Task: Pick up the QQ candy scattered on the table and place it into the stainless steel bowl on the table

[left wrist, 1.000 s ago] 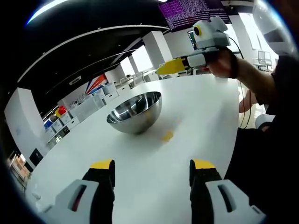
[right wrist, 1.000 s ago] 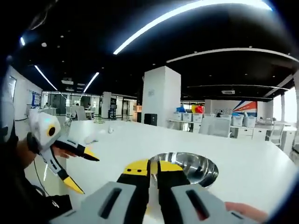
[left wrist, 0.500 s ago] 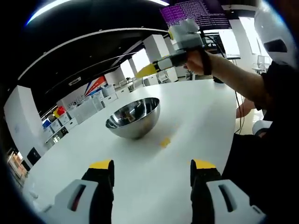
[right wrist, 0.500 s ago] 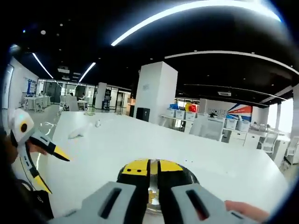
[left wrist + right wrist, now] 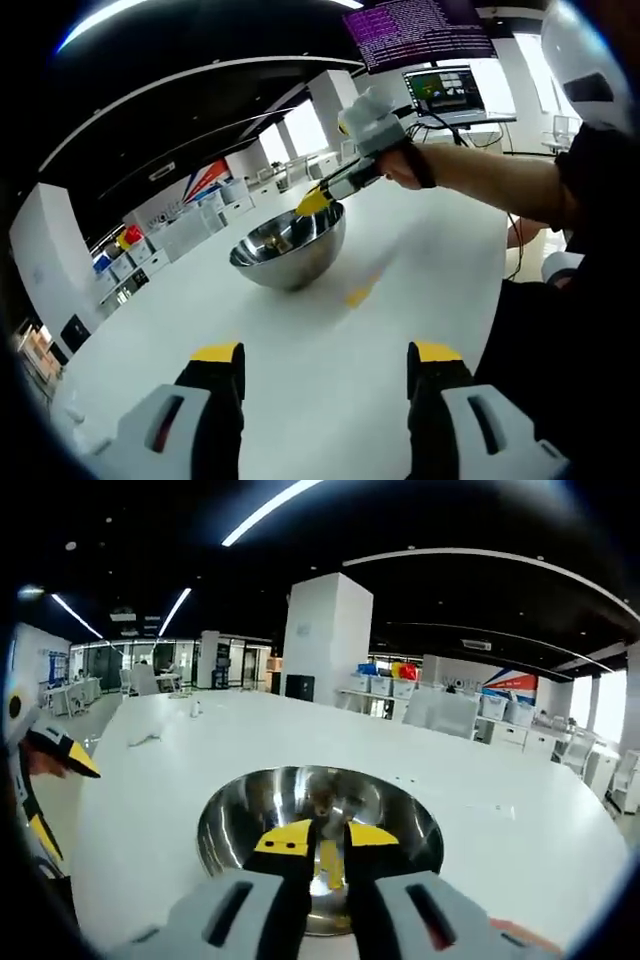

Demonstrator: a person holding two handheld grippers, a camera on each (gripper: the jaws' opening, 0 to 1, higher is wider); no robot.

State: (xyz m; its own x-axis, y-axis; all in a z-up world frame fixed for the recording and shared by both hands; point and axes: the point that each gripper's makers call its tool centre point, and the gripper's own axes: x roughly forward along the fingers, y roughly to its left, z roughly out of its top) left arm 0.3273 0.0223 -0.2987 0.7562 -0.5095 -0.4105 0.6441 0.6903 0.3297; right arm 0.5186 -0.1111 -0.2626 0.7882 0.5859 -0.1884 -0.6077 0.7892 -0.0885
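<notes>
The stainless steel bowl [image 5: 288, 245] stands on the white table [image 5: 330, 380], and a yellow QQ candy [image 5: 358, 295] lies on the table just beside it. At the bottom of the left gripper view my left gripper [image 5: 326, 352] is open with nothing between its jaws, short of the candy. A hand holds my right gripper [image 5: 313, 201] with its yellow tip over the bowl's rim. In the right gripper view, my right gripper [image 5: 329, 837] hangs over the bowl [image 5: 250, 805], its jaws close around a yellow candy [image 5: 330, 865]. The left gripper [image 5: 52, 798] shows open at the left edge.
A person's arm [image 5: 480, 175] reaches in from the right, above the table. Small items [image 5: 145, 740] lie far off on the table. A white pillar [image 5: 325, 630], shelves with coloured bins [image 5: 385, 680] and a monitor [image 5: 445, 88] stand beyond the table.
My right gripper has moved from high above the far side of the table down over the bowl, and its jaws now stand a little apart around the candy. The left gripper has barely moved.
</notes>
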